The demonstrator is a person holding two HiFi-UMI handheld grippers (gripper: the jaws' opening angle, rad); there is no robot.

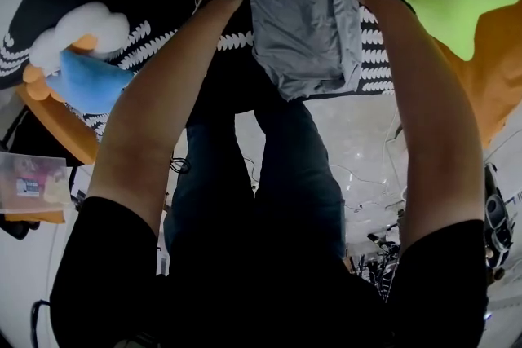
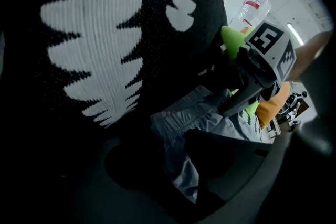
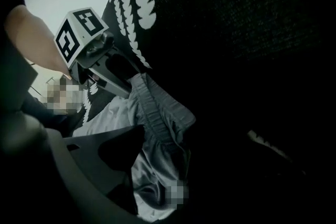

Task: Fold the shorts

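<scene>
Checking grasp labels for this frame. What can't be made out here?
Left tongs: left gripper view too dark to tell whether they pinch the shorts; head view's top edge cuts off their tips.
Right tongs: one jaw lost in shadow in the right gripper view; tips likewise cut off in head view.
Shorts: a mosaic patch covers one spot, right gripper view.
Bottle: label too small to read, left gripper view.

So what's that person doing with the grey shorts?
A person is folding grey shorts on a black-and-white blanket, with a gripper in each hand. Both reach down to the waistband. The right gripper is open, with cloth lying loose between its jaws. The left gripper has cloth between its jaws too, but it's too dark to tell if it's pinching. The shorts look partly folded.
</scene>
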